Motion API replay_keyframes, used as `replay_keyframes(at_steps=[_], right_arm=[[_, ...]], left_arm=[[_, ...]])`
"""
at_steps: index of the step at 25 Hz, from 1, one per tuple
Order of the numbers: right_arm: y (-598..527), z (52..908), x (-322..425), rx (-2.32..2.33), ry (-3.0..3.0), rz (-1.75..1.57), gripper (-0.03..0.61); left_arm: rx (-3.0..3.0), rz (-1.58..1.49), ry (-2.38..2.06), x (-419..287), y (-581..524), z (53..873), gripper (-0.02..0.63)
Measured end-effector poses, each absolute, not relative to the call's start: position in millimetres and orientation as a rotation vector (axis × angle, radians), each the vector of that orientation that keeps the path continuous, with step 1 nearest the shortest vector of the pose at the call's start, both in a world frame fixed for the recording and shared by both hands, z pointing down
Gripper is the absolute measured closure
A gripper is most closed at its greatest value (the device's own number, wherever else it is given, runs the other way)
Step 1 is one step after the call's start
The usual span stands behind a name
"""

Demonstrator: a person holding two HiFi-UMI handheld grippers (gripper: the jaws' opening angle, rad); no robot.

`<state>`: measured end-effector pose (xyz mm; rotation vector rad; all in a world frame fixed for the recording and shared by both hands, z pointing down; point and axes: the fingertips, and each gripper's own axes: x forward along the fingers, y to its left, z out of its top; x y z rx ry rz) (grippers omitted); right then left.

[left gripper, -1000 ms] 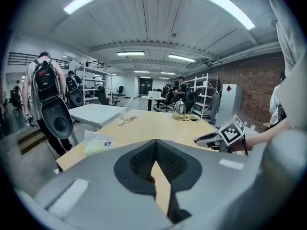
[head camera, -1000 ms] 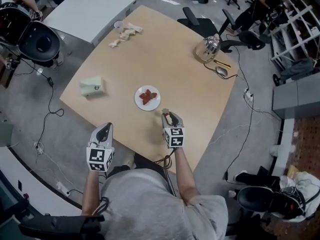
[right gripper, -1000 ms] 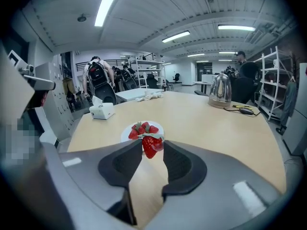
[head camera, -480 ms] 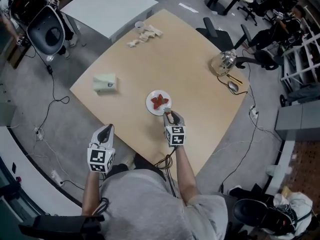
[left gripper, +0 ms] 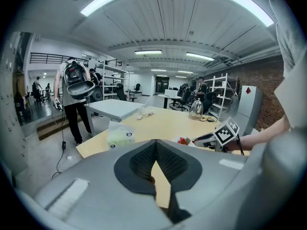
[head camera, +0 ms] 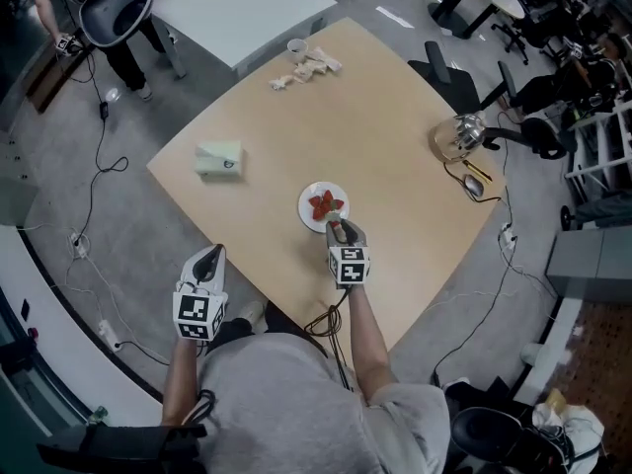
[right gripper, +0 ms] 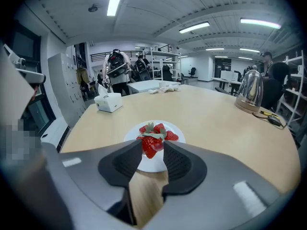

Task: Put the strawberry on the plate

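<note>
**So: berry gripped, sitting at the plate's near rim. Release is the risky bit**

Right gripper [head camera: 338, 227] has its jaws partway closed on the strawberry [right gripper: 151, 144]. Pads press on both sides, the leafy cap is up, and the tip hangs below the pads. I see it at the near edge of the plate [head camera: 305, 211], and I can't tell if it's touching the rim or just above it.

The plate already holds a small pile of strawberries [head camera: 324, 203] in the middle. It sits on the table [head camera: 395, 107], near the edge on my side.

Left gripper [head camera: 207, 253] has its jaws together with nothing between them. It's off the table edge, well apart from the plate, so it's no factor.

What I think could go wrong:
- Letting go here. The berry is over the rim, not the middle, so it could land on the lip and roll onto the table. From there the table edge is close.
- Pushing further in too low. The jaw tips or the berry could hit the pile and knock one out the far side.
- Catching the rim with the lower jaw. The plate looks light and would probably slide or tip.
- Squeezing harder. It's soft fruit, so it would bruise or smear on the pads and might stick when the jaws part.

My call is to carry it a little further over the open near part of the plate, go low, then open.
</note>
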<state>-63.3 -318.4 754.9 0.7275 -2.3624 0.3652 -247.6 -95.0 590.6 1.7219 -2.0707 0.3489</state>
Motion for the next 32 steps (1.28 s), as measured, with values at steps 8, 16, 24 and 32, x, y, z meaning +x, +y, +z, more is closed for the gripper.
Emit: replay_keyframes(at_steps=[8, 16, 24, 32], right_arm=[[-322, 770, -64, 0.709, -2.331, 0.379, 0.434], [-325, 782, -66, 0.694, -2.31, 0.389, 0.434], [-325, 792, -64, 0.689, -2.298, 0.419, 0.434], [-327, 796, -64, 0.702, -2.3, 0.436, 0.434]], left_arm=[[1.694, 0.356, -2.076, -251, -99, 594, 0.594], [1.674, 0.371, -2.067, -253, -100, 599, 0.594], [1.657, 0.383, -2.071, -255, -98, 603, 0.594], [1.658, 0.388, -2.071, -253, -97, 604, 0.594]])
